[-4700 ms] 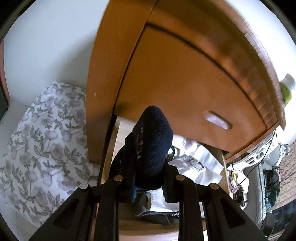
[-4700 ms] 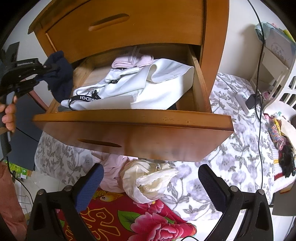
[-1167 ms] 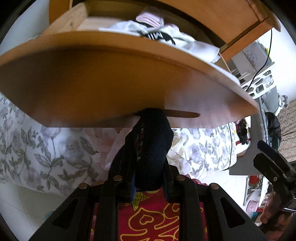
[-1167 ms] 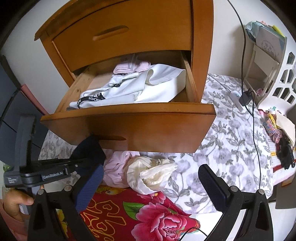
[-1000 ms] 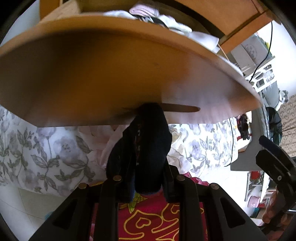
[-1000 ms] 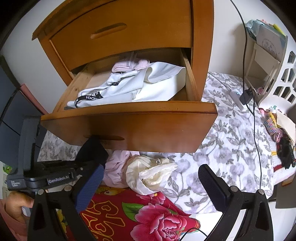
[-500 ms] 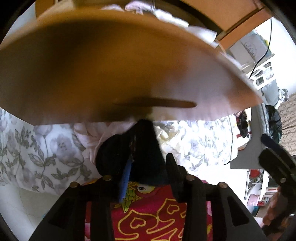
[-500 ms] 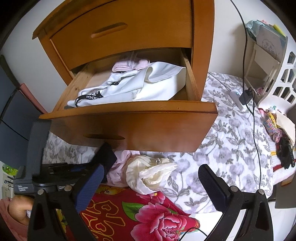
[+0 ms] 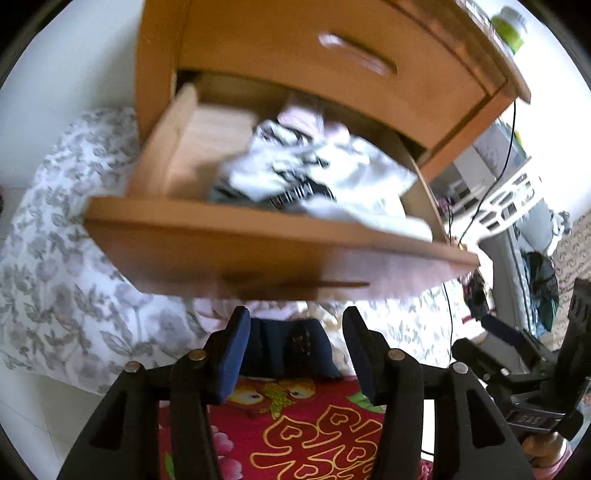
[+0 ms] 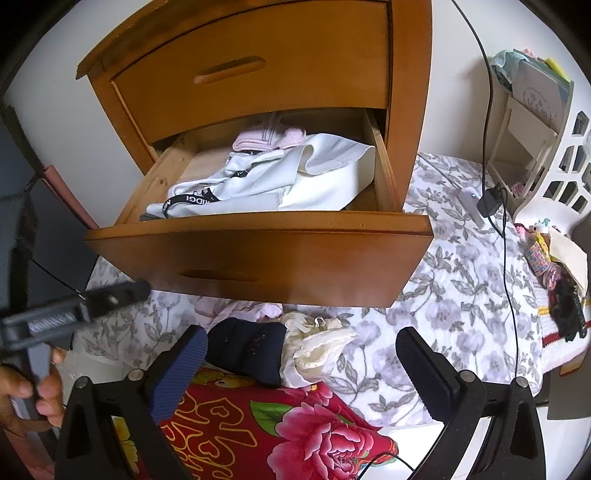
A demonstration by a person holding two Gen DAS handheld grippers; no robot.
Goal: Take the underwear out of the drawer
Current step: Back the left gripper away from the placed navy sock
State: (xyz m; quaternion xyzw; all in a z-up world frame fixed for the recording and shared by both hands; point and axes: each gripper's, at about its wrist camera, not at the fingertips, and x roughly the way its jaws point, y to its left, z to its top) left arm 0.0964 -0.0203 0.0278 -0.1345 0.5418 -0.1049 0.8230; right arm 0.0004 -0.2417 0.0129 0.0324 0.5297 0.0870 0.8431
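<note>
Opening over the floor bedding, left gripper (image 9: 293, 345) with jaws spreading apart and the navy underwear (image 9: 290, 349) lying loose below and between them, pads not pressing on it. Resting out of the drawer (image 10: 258, 236) now, that dark piece, on the edge of the red quilt (image 10: 277, 432) patterned with pink flowers and gold heart-shaped characters, touching a cream lace garment (image 10: 317, 350) on one side and pale pink cloth (image 10: 236, 308) behind. Showing a small reddish mark on the navy fabric, too small to read. Hanging just in front of the drawer face, right gripper (image 10: 301, 352) with jaws standing wide and nothing between them. Lying inside the open drawer, white garment (image 10: 273, 177) with a black band bearing white capital letters, seemingly "RIDGI" though not fully legible, and a pink folded piece (image 10: 269, 138) behind it. Carrying a white label on the left gripper's body in the right wrist view, blurred beyond reading. Showing pale letters on the right gripper's body in the left wrist view, also unclear. Standing atop the nightstand (image 9: 258, 44), green-and-white bottle (image 9: 511, 22), label unreadable.
</note>
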